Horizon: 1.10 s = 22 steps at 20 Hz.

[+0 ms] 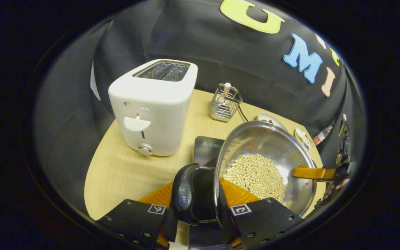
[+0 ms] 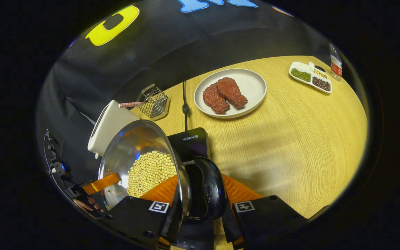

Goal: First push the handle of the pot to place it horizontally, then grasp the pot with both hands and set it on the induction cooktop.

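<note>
Clamping one black side handle (image 1: 188,194) each, the left gripper (image 1: 200,211) and right gripper (image 2: 203,208) held the single pot (image 1: 266,163) of beans tilted above the one induction cooktop (image 2: 190,142). Nearby stood one toaster (image 1: 153,107) and one plate (image 2: 252,86) bearing two steaks (image 2: 225,94).

Opposing close views across pot (image 1: 266,166)

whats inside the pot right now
The steel pot holds a heap of pale soybeans covering most of its bottom. The beans hide whatever lies beneath them, and the near wall hides part of the heap.
</note>
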Each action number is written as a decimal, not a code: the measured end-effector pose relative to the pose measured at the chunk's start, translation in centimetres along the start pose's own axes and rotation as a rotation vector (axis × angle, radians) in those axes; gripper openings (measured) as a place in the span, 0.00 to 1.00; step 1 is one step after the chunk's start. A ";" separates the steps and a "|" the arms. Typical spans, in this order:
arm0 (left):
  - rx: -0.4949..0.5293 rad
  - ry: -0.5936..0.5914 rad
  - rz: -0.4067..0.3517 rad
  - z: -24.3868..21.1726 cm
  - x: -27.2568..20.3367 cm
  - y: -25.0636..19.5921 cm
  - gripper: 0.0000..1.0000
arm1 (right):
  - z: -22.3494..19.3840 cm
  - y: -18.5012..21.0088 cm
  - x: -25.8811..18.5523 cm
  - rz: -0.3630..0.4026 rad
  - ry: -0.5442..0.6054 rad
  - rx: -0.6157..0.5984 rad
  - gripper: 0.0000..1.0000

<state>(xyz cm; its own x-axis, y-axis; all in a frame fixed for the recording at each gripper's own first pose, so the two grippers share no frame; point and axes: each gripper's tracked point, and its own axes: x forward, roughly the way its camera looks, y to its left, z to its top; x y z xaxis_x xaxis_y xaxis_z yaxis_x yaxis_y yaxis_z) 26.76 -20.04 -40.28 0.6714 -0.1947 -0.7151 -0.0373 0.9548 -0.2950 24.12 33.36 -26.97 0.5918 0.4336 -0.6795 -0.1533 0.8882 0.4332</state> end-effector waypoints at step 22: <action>0.088 0.010 0.159 1.4 -2.7 -0.7 0.89 | 1.3 -2.1 -3.7 0.024 0.027 -0.057 1.00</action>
<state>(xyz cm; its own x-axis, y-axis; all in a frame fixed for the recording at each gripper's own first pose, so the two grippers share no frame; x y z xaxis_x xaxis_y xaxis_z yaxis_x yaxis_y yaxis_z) 26.06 -19.89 -37.24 0.6549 -0.0417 -0.7546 -0.0772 0.9896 -0.1217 23.26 29.66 -24.63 0.5658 0.4583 -0.6855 -0.2126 0.8843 0.4158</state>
